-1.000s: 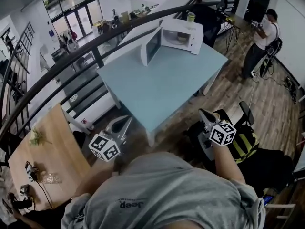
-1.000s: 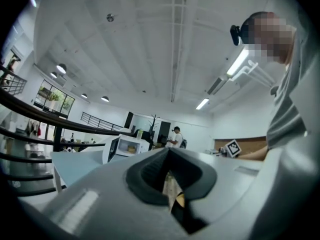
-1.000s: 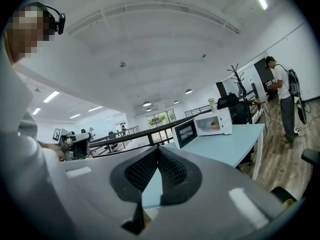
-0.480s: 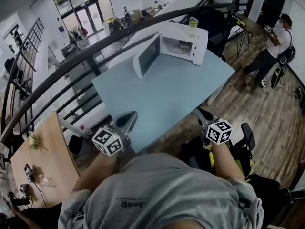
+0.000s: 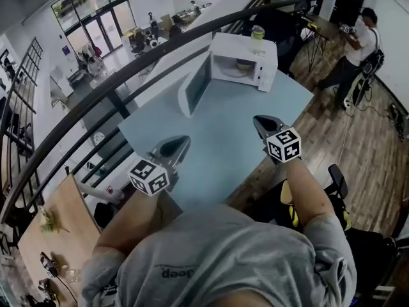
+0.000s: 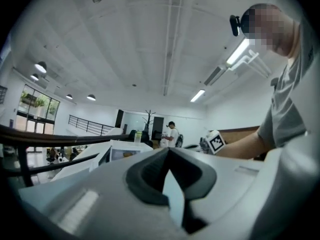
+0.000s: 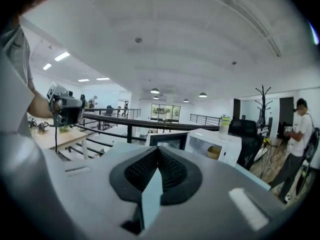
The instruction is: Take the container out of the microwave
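Tan round container (image 5: 243,64) is sitting inside the open white microwave (image 5: 238,45), upper centre. Left gripper (image 5: 183,140) and right gripper (image 5: 259,120) are hovering well below it, jaws together, empty.

– What's underfoot?
– A wood-plank floor (image 5: 358,133) on the right, with a light-blue table (image 5: 217,133) in the middle.
– And on the left?
– A dark curved railing (image 5: 128,74) runs from near left to far right. Tall glass doors (image 5: 96,21) stand far left, and a wooden desk (image 5: 51,229) sits near left.
– Lighting?
– A white ceiling (image 7: 175,34) with strip lights (image 7: 62,56) and round lamps (image 7: 155,90). A coat stand (image 7: 262,99) is far right.
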`<state>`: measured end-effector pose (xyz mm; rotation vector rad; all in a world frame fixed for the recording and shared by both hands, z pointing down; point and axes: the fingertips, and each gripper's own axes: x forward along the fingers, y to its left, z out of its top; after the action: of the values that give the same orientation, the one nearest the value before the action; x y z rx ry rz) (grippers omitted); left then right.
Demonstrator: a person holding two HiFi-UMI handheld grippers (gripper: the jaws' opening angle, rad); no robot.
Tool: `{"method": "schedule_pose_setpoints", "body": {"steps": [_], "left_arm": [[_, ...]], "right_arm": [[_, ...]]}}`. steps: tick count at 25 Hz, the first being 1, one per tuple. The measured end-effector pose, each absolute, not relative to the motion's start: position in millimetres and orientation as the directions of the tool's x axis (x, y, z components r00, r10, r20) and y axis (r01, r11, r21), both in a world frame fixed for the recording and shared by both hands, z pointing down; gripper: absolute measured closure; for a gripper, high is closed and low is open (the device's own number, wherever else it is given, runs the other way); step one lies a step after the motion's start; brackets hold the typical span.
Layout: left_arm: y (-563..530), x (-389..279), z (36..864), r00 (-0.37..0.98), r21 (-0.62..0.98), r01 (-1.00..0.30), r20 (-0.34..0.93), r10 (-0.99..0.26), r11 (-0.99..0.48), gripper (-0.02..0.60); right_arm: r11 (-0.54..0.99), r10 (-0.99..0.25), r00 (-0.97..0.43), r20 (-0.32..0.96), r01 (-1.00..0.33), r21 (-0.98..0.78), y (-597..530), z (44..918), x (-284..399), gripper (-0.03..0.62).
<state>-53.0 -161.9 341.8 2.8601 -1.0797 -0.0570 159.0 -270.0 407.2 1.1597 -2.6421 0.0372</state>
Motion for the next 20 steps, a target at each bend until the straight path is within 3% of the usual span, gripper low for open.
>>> {"method": "schedule_pose_setpoints", "body": {"steps": [5,9,20], "left_arm": [[-215.4,-83.7,329.2,0.82,0.052,-0.571,-0.008,-0.572,-0.82,0.555],[-273.7,-78.6,336.4,0.85,0.062,-0.527,0.005,-0.527,-0.848,0.555],[-503.7,33.7,413.8,0.834,0.218,-0.541,0.016,-0.551,-0.812,0.555]], "right_arm": [[0.591,-0.791,-0.508,0.34,-0.778,0.213,-344.1,412.4,130.8,0.591],[0.511,-0.833,-0.416,0.364,-0.832,0.217,-406.8,420.7,131.7,0.589],[0.567,-0.809,-0.463,0.363,-0.779,0.268,-629.4,491.4,163.2,0.556]]}}
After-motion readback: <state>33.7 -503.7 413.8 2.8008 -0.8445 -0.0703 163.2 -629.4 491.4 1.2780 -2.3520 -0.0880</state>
